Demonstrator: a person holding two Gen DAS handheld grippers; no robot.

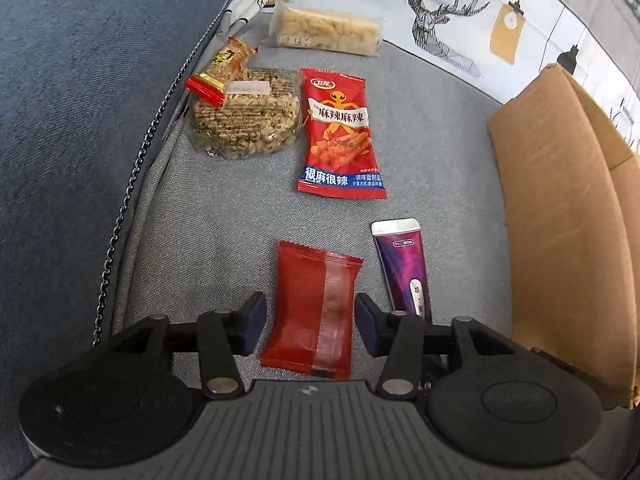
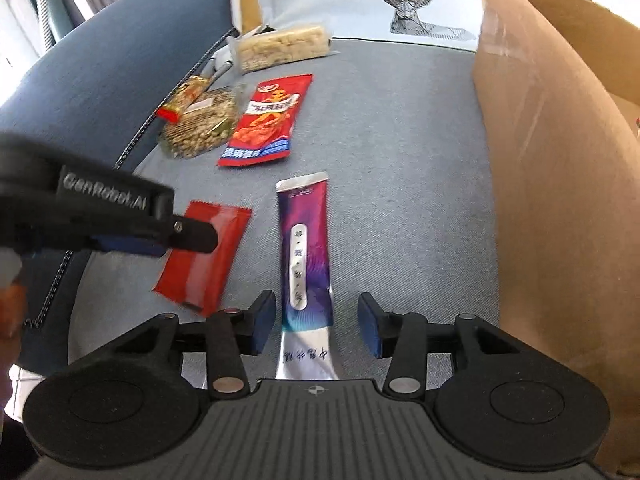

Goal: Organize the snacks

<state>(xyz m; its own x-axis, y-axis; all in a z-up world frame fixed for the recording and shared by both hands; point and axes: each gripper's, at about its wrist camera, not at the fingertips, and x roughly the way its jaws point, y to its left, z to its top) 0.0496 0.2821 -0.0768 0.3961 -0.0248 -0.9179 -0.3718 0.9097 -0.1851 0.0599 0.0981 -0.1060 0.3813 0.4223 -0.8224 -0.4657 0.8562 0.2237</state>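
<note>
On a grey sofa seat (image 1: 208,216), a plain red packet (image 1: 312,312) lies between the fingers of my left gripper (image 1: 310,328). The jaws are open and the pads do not press on it. A purple stick packet (image 2: 306,248) lies lengthwise between the fingers of my right gripper (image 2: 316,320), which is open with a gap on each side. In the right wrist view the left gripper's finger (image 2: 192,234) hangs over the red packet (image 2: 208,256). The purple packet (image 1: 404,268) lies just right of the red one.
Farther back lie a red spicy-strip bag (image 1: 340,132), a round nut cake (image 1: 244,120) with a small orange candy (image 1: 220,70) on it, and a pale clear-wrapped bar (image 1: 326,30). A cardboard box (image 2: 560,160) stands at the right. A dark blue armrest (image 1: 80,120) rises at the left.
</note>
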